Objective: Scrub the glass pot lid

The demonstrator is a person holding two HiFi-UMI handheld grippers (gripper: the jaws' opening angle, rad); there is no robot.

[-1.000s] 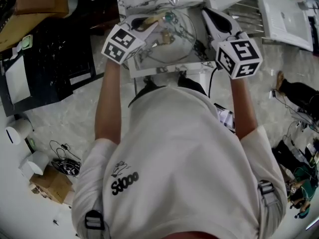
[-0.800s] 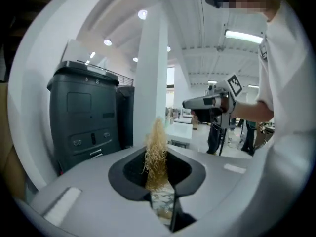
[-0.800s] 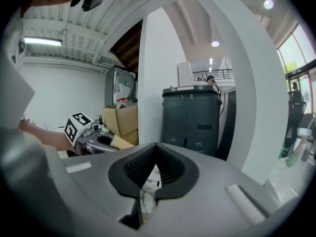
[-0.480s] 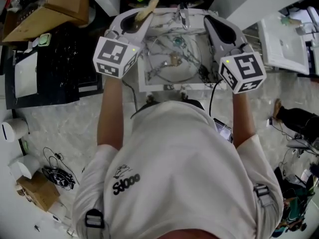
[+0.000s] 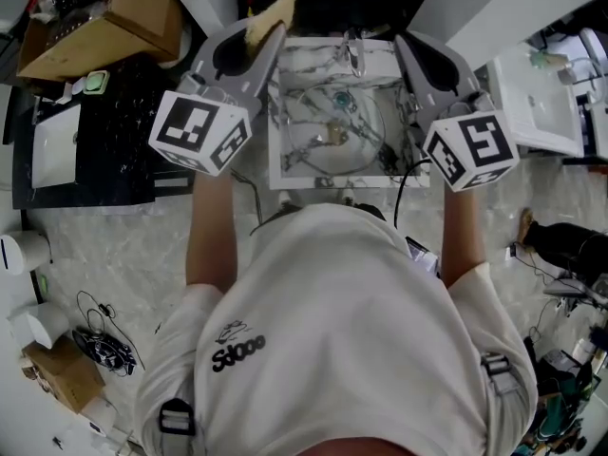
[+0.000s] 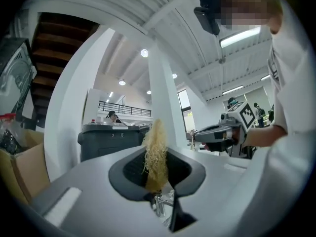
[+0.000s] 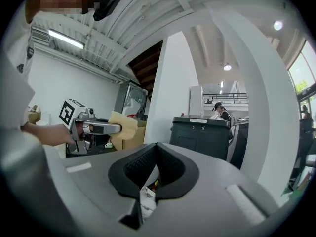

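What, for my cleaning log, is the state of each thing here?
Left tool: shut on the sponge, clear of the lid.
Right tool: shut, empty.
Sponge: gripped, wet or dry unclear.
Lid: lying in the sink, untouched by either tool.

Left arm (image 5: 209, 226): bare; reaches out in front of the body; almost straight
Right arm (image 5: 463, 231): bare; reaches out the same way; almost straight
Left gripper (image 5: 249, 44): held out on the left side; points away from the body; its jaws squeeze a yellow sponge (image 5: 273, 9); the sponge sticks out past the tips
Right gripper (image 5: 425, 53): held out on the right side; points away from the body; its jaws are pressed together; nothing is between them
Both grippers: side by side; well apart; each can see the other from the side
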